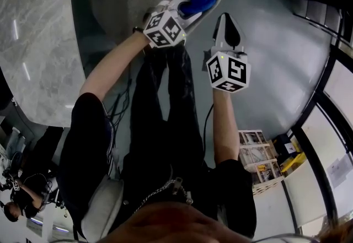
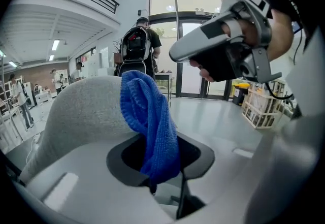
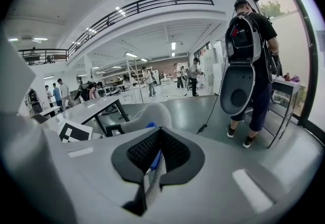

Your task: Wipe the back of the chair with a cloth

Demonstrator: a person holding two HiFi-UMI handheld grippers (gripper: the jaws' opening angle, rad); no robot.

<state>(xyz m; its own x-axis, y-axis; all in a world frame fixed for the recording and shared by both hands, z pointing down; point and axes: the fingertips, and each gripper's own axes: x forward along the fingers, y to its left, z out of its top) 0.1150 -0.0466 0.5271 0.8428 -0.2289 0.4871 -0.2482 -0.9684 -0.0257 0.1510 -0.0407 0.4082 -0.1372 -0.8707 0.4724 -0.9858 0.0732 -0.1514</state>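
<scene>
Held: blue knitted cloth (image 2: 150,121), clamped in left hand-held gripper (image 2: 157,167), near grey upholstered chair back (image 2: 84,111). Idle: right hand-held gripper (image 3: 152,159), jaws together, empty. Advised: press cloth flat, overlapping strokes.

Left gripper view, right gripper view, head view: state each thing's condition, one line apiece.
left gripper: jaws shut on the blue cloth.
blue cloth: bunched, hanging from the jaws in front of the chair's back.
chair: upright, nobody seated.
right gripper: jaws together, holding nothing.
</scene>
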